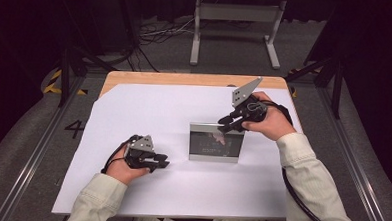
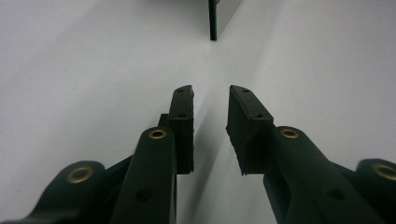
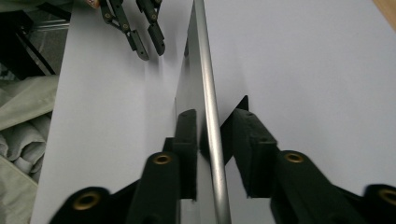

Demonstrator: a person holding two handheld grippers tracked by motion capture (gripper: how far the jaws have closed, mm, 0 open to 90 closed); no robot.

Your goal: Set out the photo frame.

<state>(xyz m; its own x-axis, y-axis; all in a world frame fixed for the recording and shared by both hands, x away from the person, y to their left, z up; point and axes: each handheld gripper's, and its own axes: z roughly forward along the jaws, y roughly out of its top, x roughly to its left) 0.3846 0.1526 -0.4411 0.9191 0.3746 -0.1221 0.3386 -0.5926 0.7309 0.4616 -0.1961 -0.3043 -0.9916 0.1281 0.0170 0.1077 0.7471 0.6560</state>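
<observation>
In the high view a silver-framed mirror (image 1: 216,142) is seen standing upright on the white sheet (image 1: 170,189) near mid-table, with the right gripper (image 1: 228,123) held at its top right corner and the left gripper (image 1: 160,164) rested on the sheet well to its left. In the left gripper view the jaws are seen parted with nothing between them and pointed toward the mirror's edge (image 2: 213,19); in the right gripper view the mirror's top rim (image 3: 211,121) is straddled by jaws that stand apart from it, no pad being pressed on the metal. The standing-up is judged done and the mirror released, with only the withdrawal of the right gripper left, though whether the frame is steady cannot be told
</observation>
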